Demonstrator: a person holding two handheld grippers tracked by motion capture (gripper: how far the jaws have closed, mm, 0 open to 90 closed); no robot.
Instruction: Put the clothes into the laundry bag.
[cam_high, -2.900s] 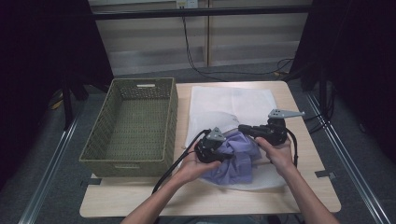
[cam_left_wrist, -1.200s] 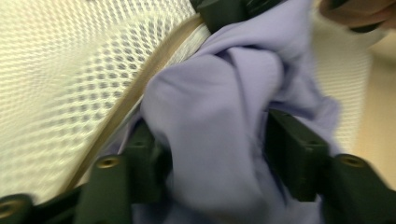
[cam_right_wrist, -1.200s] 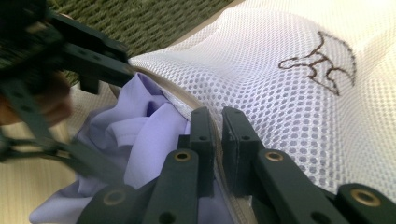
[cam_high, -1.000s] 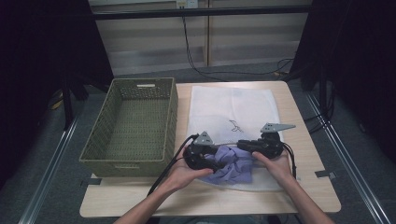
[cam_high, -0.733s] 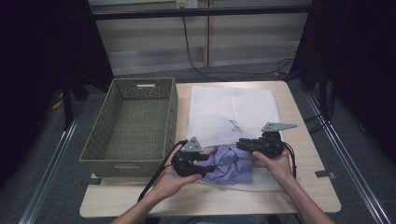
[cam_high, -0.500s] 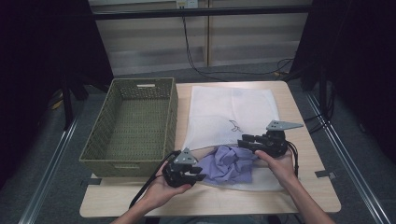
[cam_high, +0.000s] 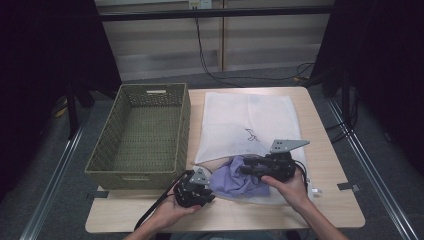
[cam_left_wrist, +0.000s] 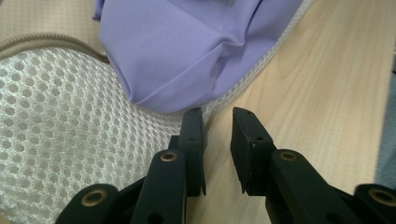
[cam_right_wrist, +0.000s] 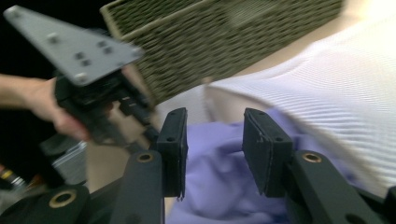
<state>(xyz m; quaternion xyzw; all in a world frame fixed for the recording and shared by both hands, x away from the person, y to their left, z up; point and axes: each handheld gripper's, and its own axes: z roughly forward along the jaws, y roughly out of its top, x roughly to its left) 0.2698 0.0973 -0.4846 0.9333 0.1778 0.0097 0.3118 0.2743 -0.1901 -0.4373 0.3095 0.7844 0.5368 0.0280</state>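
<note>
The left gripper view shows mesh bag (cam_left_wrist: 70, 116) weave under the crumpled purple cloth (cam_left_wrist: 196, 46); left gripper (cam_left_wrist: 217, 116) narrow and empty after closing, right gripper (cam_right_wrist: 212, 133) half open above the cloth.

Lighting: even, soft overhead light on the surface (cam_high: 330, 150); surroundings beyond it fall to near black. Shadows: faint, short, close under objects. Glare: none; white mesh bag (cam_high: 240, 120) bright, slightly washed out in the right gripper view. Sharpness: high view soft, low detail. Left gripper view crisp on purple cloth (cam_left_wrist: 187, 46) and mesh weave. Right gripper view motion-blurred across wicker basket (cam_right_wrist: 224, 42) and background; near tongs (cam_right_wrist: 215, 135) fairly sharp.
</note>
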